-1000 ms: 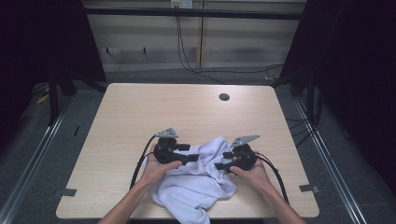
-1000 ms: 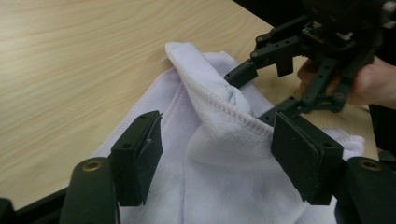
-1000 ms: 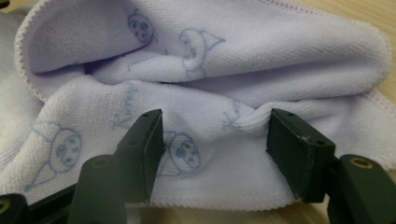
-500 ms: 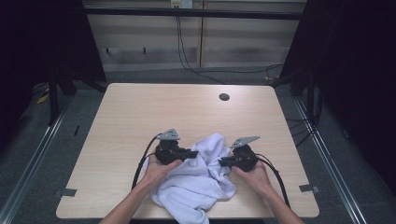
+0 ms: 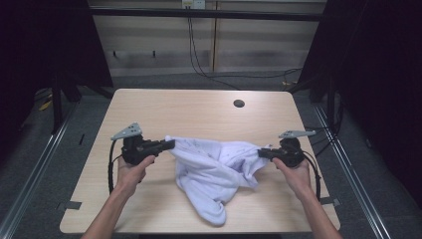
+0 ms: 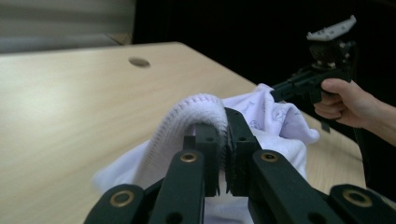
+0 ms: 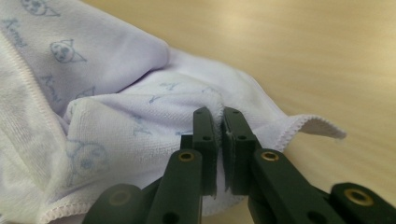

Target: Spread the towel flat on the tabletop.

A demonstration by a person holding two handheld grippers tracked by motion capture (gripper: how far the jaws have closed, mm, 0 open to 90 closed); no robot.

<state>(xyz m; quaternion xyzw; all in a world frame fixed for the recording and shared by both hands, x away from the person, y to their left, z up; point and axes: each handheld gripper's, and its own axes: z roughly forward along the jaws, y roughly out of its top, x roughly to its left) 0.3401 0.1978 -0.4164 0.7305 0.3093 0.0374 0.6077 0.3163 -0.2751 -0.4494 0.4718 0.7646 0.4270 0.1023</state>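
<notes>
The pale wooden tabletop (image 5: 149, 107) carries a white cloth (image 5: 214, 172) printed with faint blue figures, which lies toward the near edge, about midway between the left and right edges, with its top hem stretched sideways and a loose tail sagging toward the near edge. The left tongs (image 5: 169, 144) are clamped tight on the cloth's left end, a ribbed hem folded over their tips. The right tongs (image 5: 262, 152) are pinched on its right end, nearer the right edge.

table (image 5: 164, 107): light wood | hole (image 5: 239, 103): round, dark, far edge | floor (image 5: 35, 164): grey
</notes>
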